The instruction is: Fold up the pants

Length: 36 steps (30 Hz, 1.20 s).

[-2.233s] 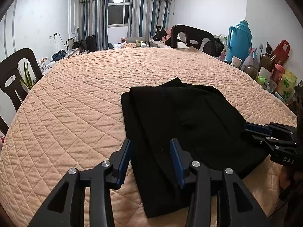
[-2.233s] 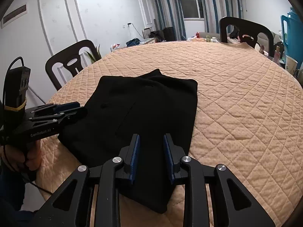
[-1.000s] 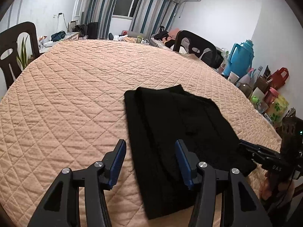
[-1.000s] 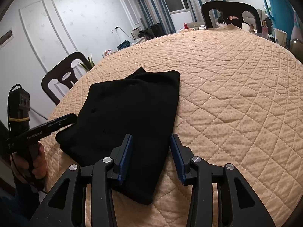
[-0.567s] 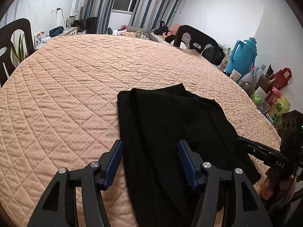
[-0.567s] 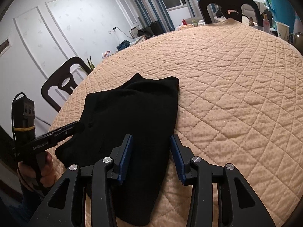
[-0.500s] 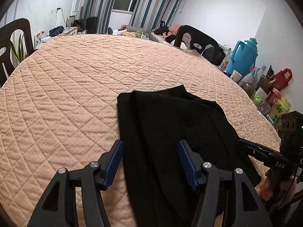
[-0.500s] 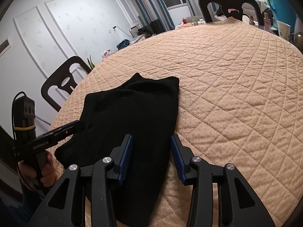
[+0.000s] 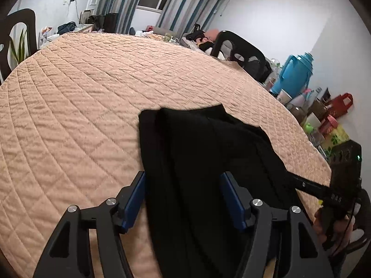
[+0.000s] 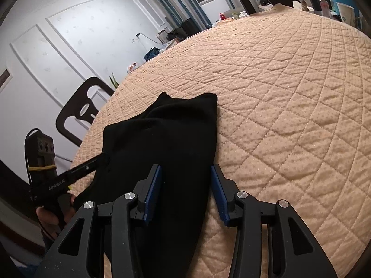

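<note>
Quilted table cover (image 9: 69, 97) spans the view. Black pants (image 9: 197, 162), folded, lie at its near edge. Left gripper (image 9: 183, 194) jaws have just been opening, pants between, unclamped. Right gripper (image 10: 185, 187) open astride the right edge.

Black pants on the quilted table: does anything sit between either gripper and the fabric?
Nothing visible does. The left gripper and right gripper both stand open just over the near end of the black pants, on the quilted table.
</note>
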Each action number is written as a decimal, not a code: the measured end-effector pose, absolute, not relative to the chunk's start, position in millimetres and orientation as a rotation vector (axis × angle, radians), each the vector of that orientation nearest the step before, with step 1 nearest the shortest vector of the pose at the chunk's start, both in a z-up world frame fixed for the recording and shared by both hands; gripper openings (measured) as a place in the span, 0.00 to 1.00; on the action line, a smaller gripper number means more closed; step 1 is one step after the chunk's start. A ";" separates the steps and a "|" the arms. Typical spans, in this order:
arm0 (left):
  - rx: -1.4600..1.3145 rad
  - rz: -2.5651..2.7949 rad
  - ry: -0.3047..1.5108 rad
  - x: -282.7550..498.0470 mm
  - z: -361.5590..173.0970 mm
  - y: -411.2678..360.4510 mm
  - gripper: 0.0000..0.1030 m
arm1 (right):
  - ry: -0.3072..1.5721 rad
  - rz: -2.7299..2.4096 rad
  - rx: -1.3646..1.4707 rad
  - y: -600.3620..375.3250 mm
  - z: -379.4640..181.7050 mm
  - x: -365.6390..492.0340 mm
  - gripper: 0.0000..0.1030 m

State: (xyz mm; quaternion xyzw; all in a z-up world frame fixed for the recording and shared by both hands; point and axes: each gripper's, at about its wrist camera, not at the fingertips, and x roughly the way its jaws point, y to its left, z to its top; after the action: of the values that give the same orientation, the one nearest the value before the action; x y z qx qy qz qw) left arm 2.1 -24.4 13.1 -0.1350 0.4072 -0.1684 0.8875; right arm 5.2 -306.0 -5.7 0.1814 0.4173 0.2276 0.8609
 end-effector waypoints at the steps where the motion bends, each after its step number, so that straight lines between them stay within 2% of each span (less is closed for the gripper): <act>1: -0.282 -0.361 0.846 -3.3 12.7 -24.5 0.66 | 0.876 0.485 0.380 -308.1 -5.5 1.3 0.43; 11: -0.280 -0.389 0.848 0.7 14.6 -27.9 0.66 | 0.895 0.523 0.378 -305.9 -4.2 1.6 0.45; 13: -0.265 -0.372 0.847 2.7 15.0 -31.0 0.63 | 0.892 0.522 0.371 -303.3 -3.7 5.8 0.45; 14: -0.255 -0.363 0.843 1.1 15.9 -32.2 0.57 | 0.892 0.522 0.370 -301.9 -3.8 6.3 0.44; 17: -0.245 -0.353 0.818 -7.8 19.0 -31.4 0.45 | 0.880 0.513 0.357 -300.4 -2.5 2.1 0.36; 19: -0.240 -0.345 0.806 -9.5 21.1 -31.4 0.41 | 0.872 0.515 0.359 -301.0 -1.8 0.1 0.26; 24: -0.269 -0.349 0.812 -3.1 21.5 -29.4 0.33 | 0.883 0.519 0.350 -298.8 -3.2 7.1 0.25; 27: -0.277 -0.365 0.798 -7.2 28.5 -28.9 0.27 | 0.867 0.525 0.343 -298.2 3.3 5.2 0.17; 36: -0.296 -0.391 0.763 -2.1 55.1 -14.6 0.24 | 0.769 0.610 0.332 -275.3 44.7 4.1 0.13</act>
State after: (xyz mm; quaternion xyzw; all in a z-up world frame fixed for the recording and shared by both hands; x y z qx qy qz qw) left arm -2.1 -14.6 55.1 -0.1428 0.3684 -0.1887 0.8990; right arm 4.1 -275.3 44.7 0.1588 0.3675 0.2913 0.8688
